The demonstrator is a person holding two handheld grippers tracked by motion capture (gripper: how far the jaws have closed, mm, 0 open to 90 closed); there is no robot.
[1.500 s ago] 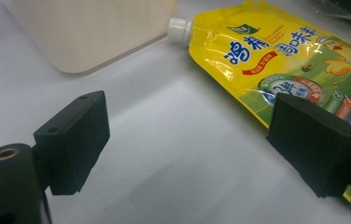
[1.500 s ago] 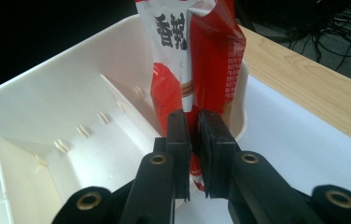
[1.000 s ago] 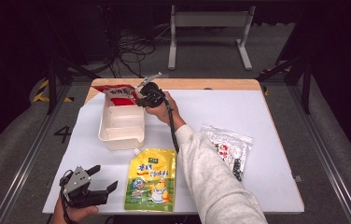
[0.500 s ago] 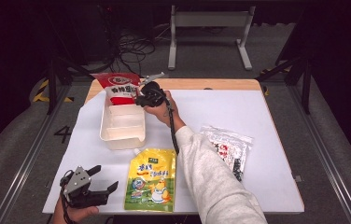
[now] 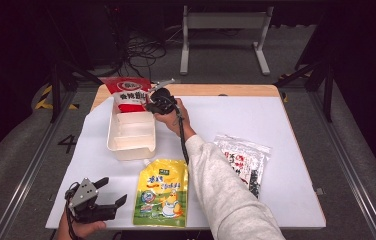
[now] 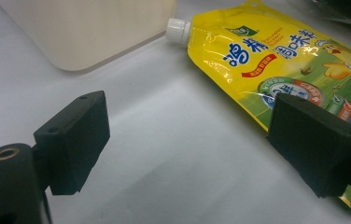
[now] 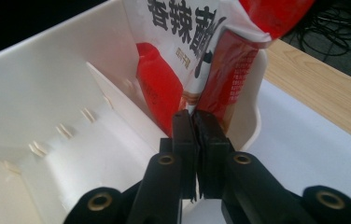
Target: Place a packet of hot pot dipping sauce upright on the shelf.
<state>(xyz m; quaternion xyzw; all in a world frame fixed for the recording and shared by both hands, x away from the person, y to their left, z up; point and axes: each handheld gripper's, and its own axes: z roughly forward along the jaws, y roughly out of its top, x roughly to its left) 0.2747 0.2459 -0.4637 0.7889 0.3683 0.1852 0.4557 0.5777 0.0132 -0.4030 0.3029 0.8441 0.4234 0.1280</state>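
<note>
Red-and-white plastic sauce pouch (image 7: 197,56) pinched in right gripper (image 7: 196,122) at white plastic bin (image 5: 131,134) far rim; thin-edge grip may slip, pouch toppling outside. Left gripper (image 6: 187,135) gapes empty.

High view: above the worktop (image 5: 276,130), looking forward and down.
Gripper views: close along each gripper's fingers.
Shared: white tray (image 5: 131,136), (image 7: 47,102).

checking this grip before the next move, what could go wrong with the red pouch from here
The right gripper pinches just the red pouch's lower edge, so the pouch could slip out or flop over the white bin's far rim. Pushing it down crooked could also tip or shove the bin toward the yellow pouch.
</note>
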